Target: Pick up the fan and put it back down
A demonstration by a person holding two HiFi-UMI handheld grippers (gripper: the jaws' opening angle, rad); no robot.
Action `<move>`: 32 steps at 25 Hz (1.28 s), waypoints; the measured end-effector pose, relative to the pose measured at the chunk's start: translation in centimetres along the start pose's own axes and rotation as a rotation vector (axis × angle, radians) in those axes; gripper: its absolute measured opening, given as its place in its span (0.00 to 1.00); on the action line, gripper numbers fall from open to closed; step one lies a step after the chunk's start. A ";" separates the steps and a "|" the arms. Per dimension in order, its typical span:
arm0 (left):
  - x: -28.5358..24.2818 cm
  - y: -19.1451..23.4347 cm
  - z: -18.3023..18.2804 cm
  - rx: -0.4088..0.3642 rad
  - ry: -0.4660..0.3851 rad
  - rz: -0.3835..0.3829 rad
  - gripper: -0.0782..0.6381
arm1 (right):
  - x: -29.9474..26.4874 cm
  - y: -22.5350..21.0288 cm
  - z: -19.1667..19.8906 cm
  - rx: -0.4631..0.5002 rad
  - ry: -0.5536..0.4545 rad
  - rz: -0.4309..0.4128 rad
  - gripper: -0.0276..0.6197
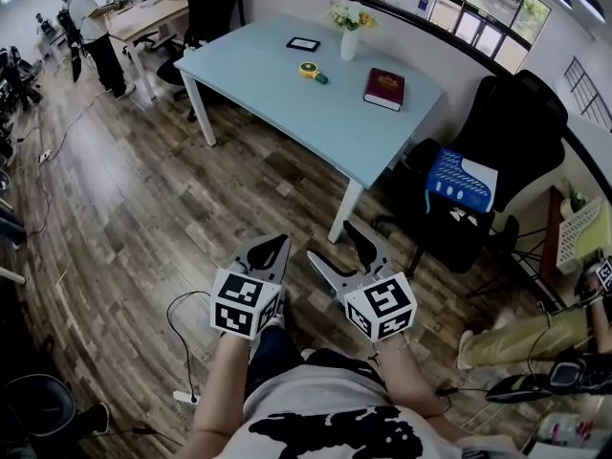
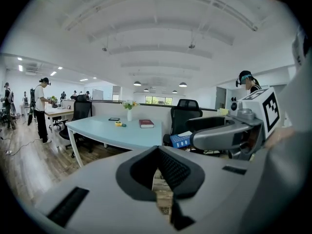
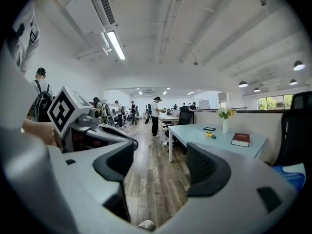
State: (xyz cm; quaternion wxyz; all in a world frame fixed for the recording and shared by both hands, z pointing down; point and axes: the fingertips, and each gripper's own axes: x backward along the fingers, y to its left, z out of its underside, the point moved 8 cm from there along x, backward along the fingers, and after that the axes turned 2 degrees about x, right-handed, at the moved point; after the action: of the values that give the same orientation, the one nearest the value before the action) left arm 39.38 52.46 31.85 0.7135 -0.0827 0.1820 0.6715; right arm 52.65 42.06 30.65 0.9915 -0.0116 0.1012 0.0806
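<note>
The fan [image 1: 311, 71], as I take the small yellow round thing with a green handle to be, lies about the middle of the pale blue table [image 1: 277, 84]. It is between the dark flat slab [image 1: 303, 43] towards the far edge and the long near edge. A red book [image 1: 384, 88] lies beside it towards the right end, and a white vase of flowers [image 1: 350, 32] stands by the far edge. The fan's handle seems to point towards the book, though it is too small to be sure.

Both claws are well apart from the table, held low over the wooden floor in front of the person. The left claw [image 1: 273, 247] is pressed together with nothing in it; in its own view only a thin slit of floor shows between the pads [image 2: 168, 167]. The right claw [image 1: 332, 242] is spread wide and empty, with bare floorboards showing in the gap between its jaws.

In the head view the fan sits straight ahead, almost on the line that runs between the two claws, so neither hand is clearly nearer. The claws point slightly inward. From the left claw the fan [image 2: 118, 124] lies left of where it points, and from the right claw [image 3: 158, 157] the fan [image 3: 209, 135] lies right of where it points. Being already spread, the right claw looks the readier for the grasp. It would need to be swung a little to the right and carried forward over the near edge to reach the fan.
</note>
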 end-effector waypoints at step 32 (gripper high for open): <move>-14.8 26.2 -8.0 0.027 0.032 0.087 0.12 | -28.4 -8.9 -5.3 0.012 0.059 0.012 0.55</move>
State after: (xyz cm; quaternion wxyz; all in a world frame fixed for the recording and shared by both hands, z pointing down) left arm 11.80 38.09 33.28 0.6817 -0.0758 0.2059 0.6979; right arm 25.62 28.56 31.27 0.9876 -0.0072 0.1310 0.0857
